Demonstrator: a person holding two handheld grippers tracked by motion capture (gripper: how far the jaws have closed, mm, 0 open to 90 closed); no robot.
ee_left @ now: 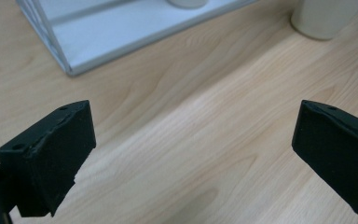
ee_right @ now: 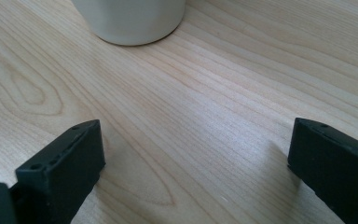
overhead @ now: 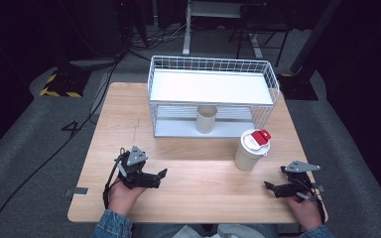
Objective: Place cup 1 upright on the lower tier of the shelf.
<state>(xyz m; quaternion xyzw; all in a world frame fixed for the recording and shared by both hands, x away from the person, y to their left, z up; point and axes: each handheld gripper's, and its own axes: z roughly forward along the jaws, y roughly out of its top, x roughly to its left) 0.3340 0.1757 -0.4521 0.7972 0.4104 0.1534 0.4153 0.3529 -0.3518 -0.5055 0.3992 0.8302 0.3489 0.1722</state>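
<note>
At the near edge of a pale wooden counter (overhead: 188,188), a person's two hands each rest a black hand-held gripper on the surface. The left hand-held gripper (overhead: 162,174) sits near the left front, its jaws spread wide with only bare wood between them. The right hand-held gripper (overhead: 268,186) sits near the right front, jaws likewise wide apart and holding nothing. Just beyond the right one stands a white cup (overhead: 250,150) with a white lid and a red tab, upright on the counter. Farther back stands a white wire rack (overhead: 213,94), with a beige cup (overhead: 206,119) upright on its lower shelf.
</note>
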